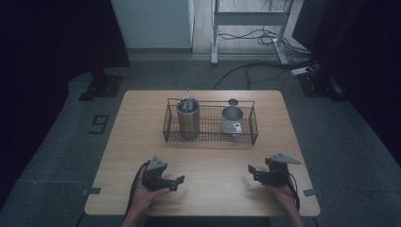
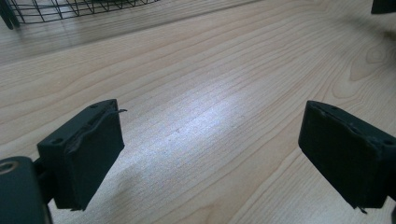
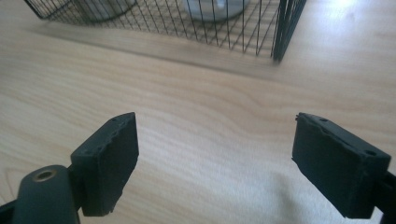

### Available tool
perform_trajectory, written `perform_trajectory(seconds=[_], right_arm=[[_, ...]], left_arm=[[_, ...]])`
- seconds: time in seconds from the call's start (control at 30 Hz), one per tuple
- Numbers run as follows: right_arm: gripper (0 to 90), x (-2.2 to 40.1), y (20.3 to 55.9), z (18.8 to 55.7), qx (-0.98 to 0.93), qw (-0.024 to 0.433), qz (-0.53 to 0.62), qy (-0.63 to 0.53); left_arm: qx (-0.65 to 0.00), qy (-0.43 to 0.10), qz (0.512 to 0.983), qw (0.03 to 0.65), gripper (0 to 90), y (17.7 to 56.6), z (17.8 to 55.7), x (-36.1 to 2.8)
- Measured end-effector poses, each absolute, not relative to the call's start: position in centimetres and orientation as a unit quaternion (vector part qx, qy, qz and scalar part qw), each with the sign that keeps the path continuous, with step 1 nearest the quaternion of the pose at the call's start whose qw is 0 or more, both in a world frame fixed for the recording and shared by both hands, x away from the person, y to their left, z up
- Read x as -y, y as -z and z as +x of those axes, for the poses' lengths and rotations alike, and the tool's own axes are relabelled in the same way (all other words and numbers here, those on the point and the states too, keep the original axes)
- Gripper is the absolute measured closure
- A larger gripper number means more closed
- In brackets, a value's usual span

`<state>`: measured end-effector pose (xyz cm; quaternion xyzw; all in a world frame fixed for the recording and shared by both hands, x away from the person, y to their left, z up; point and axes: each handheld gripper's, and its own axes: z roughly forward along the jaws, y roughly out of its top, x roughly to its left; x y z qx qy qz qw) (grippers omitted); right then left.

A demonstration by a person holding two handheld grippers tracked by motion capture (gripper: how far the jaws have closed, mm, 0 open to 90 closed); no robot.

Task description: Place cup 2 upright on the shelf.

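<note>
Both tongs were open and empty. Your left gripper (image 1: 176,183) sat low over the near-left part of the table (image 1: 213,203), jaws angled toward the middle. In the left gripper view (image 2: 210,135) the two black pads stood wide apart with bare wood grain between them, no contact with anything. Your right gripper (image 1: 254,172) sat at the near right, jaws pointing in toward the left one. In the right gripper view (image 3: 215,140) its pads were also well apart with only tabletop between them. The two grippers were well apart from each other, and each one was in your hand at the near edge: left hand (image 1: 144,198), right hand (image 1: 283,194).

The wire basket (image 1: 210,141) was at the far middle of the table, long side facing you and well clear of both grippers. Its near edge showed at the top of the left gripper view (image 2: 70,9), and its near corner post in the right gripper view (image 3: 280,28).

Inside the basket, the tall steel cup (image 1: 187,120) stood upright at the left end. Something thin stuck up out of it, too small to identify. The shorter steel cup (image 1: 231,120) stood upright toward the right end, apart from the tall one. A small round disc (image 1: 232,101) lay on the table just behind the basket, outside the wire.
</note>
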<state>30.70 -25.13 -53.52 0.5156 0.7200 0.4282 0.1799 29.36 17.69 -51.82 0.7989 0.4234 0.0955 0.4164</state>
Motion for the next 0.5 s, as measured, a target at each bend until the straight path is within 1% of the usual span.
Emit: perform_trajectory(seconds=[0.5], right_arm=[[14.3, 25.11, 53.84, 30.62, -0.72, 0.187, 0.516, -0.424]], left_arm=[[-0.425, -0.099, 0.798, 0.416, 6.6, 51.81, 29.36, -17.94]])
